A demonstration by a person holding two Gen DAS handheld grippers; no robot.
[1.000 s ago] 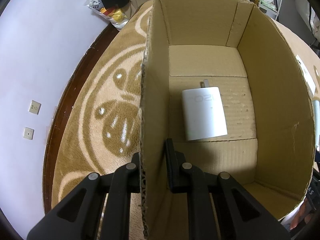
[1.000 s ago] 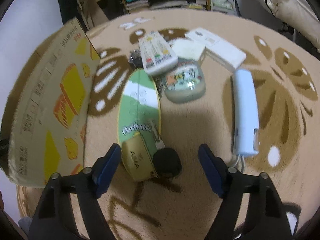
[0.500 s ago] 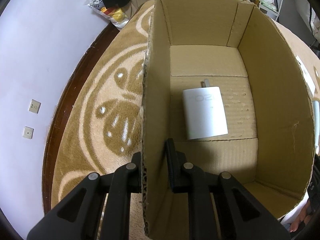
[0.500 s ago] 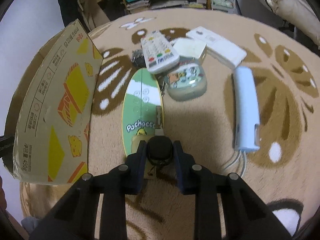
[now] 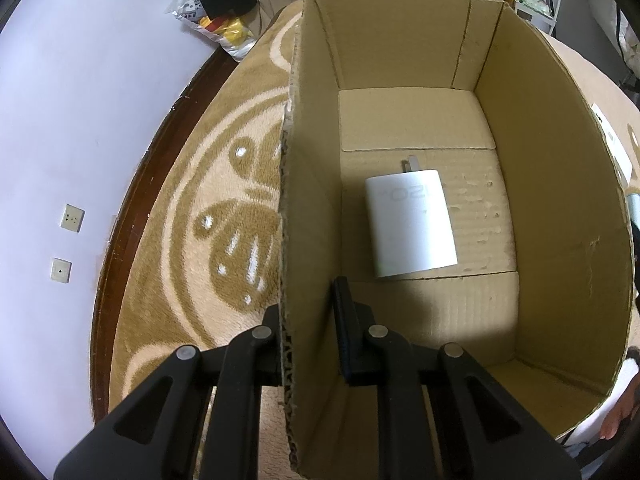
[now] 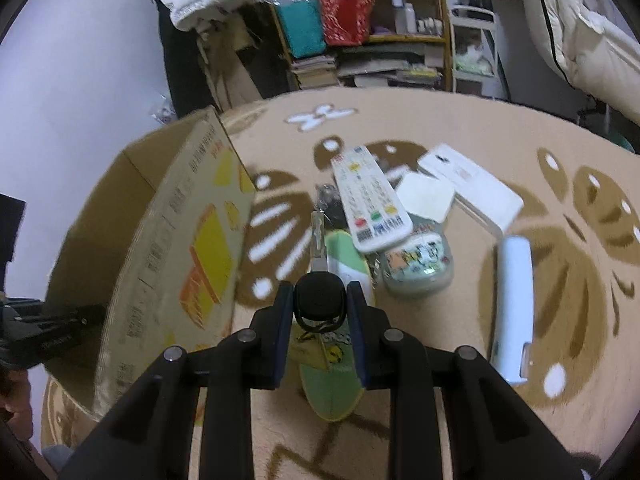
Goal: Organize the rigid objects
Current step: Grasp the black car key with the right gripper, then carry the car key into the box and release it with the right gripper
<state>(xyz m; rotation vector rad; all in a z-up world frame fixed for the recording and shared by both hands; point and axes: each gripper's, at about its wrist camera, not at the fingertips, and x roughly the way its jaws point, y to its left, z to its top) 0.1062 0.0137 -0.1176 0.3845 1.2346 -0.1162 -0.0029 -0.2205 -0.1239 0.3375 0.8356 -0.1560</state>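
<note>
Two grippers busy here: on my left, the left gripper [image 5: 310, 334] stays clenched on the box [image 5: 308, 200] wall, steadying it same as a second ago, with the white charger [image 5: 410, 226] already lying on the box floor. Over on the right, the right gripper [image 6: 320, 300], wide open around the key [image 6: 319, 294] a second ago, is now clamped on its black head and has lifted it off the green case [image 6: 340, 380], blade pointing away. So I'd say the pick is done and the key goes in the box next, while the remote [image 6: 370, 198] and the rest wait on the rug [image 6: 520, 280].
</note>
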